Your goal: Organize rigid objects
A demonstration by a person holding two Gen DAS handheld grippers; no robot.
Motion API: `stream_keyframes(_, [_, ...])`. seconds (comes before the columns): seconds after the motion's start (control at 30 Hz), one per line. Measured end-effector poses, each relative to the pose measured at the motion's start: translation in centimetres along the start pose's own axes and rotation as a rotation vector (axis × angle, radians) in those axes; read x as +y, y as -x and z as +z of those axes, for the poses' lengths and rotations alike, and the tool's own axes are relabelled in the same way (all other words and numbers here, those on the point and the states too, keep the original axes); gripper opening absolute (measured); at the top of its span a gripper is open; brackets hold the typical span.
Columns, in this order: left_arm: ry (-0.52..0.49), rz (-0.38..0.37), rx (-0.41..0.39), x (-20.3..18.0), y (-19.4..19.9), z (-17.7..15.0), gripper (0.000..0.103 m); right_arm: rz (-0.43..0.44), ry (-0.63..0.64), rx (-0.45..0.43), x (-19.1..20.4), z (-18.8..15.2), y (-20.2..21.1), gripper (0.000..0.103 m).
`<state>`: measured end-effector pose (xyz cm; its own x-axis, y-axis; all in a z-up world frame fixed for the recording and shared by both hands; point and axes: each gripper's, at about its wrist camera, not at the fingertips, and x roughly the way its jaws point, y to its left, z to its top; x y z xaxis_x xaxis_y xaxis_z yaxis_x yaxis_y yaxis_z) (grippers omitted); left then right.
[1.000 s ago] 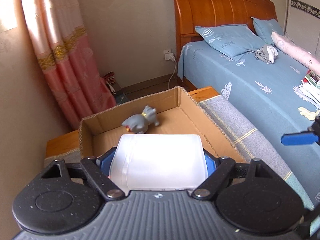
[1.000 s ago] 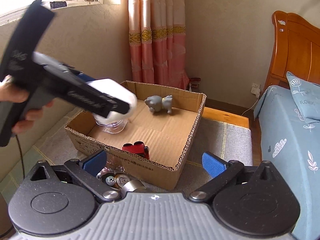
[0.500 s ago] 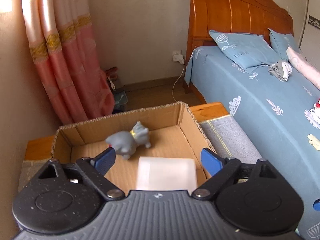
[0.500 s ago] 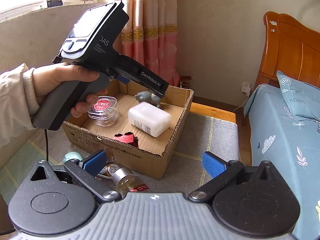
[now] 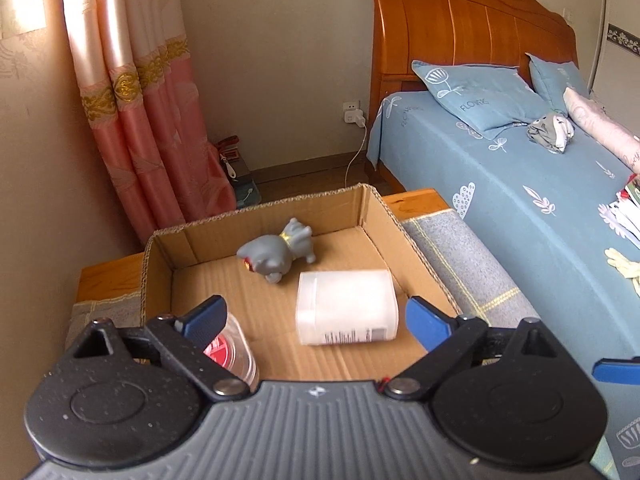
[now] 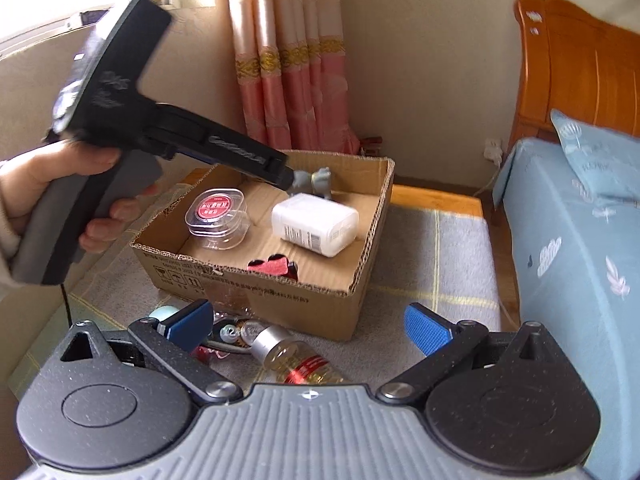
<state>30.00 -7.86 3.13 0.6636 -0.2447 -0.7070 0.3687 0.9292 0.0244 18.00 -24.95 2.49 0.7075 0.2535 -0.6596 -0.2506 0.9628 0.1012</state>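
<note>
An open cardboard box [image 5: 368, 208] [image 6: 280, 286] stands on a grey blanket. In it lie a white plastic bottle [image 5: 346, 306] [image 6: 314, 218] on its side, a grey toy animal [image 5: 276, 254] [image 6: 316, 180], a clear round case with a red label [image 5: 230, 354] [image 6: 216, 212] and a red toy [image 6: 272, 264]. My left gripper [image 5: 316, 318] is open and empty above the box, raised over the bottle. My right gripper [image 6: 310, 326] is open and empty in front of the box. Below it lie a clear bottle with a silver cap [image 6: 294, 358], some round items [image 6: 236, 330] and a pale green object [image 6: 164, 312].
A bed with blue bedding [image 5: 520, 184] [image 6: 580, 240] runs along the right. A pink curtain [image 5: 152, 120] [image 6: 296, 60] hangs behind the box. The grey blanket [image 6: 432, 264] covers a wooden bench [image 5: 416, 200]. The person's hand [image 6: 48, 184] holds the left gripper.
My left gripper let go of the white bottle, which now lies in the box, and has opened and drawn back upward. My right gripper has shifted slightly.
</note>
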Motion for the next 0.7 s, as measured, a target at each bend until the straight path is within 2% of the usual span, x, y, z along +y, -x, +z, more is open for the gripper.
stream_keyframes(0.27, [-0.054,-0.010,0.004,-1.2,3.7,-5.0,0.101,-0.116,-0.033,0.022,2.4,-2.9,-0.1,0.103])
stream_keyframes(0.47, [-0.095,-0.024,0.035,-2.4,5.7,-9.8,0.101,-0.122,-0.068,0.042,2.9,-6.0,0.0,0.103])
stream_keyframes(0.6, [-0.102,-0.025,0.036,-2.9,6.9,-13.2,0.101,-0.128,-0.099,0.086,2.1,-7.7,-0.8,0.103])
stream_keyframes(0.7, [-0.094,-0.044,0.042,-2.6,7.8,-15.2,0.101,-0.176,-0.074,0.117,1.9,-8.8,-1.4,0.103])
